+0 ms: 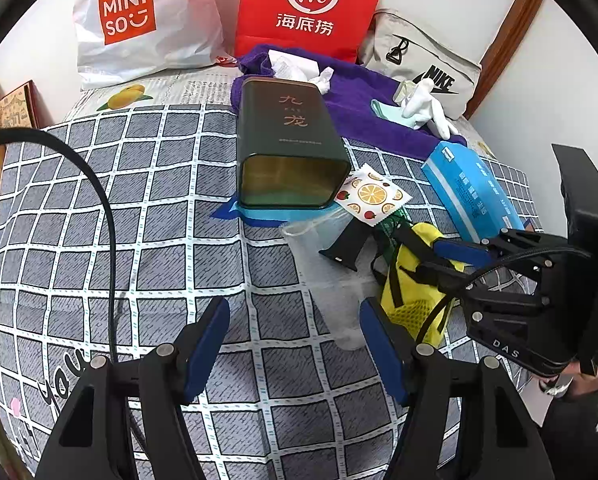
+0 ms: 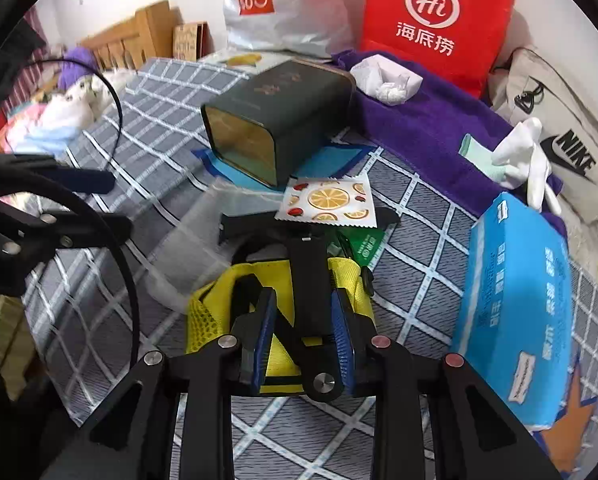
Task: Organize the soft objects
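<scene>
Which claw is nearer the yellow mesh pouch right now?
Right. The right claw is over the yellow mesh pouch, its pads straddling the pouch's black strap. The left claw hangs open beside it, above the checked bedsheet.

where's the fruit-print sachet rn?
Both wrist views: fruit-print sachet lies on the bedspread, just before the green tin's open end, overlapping a black strap.
</scene>
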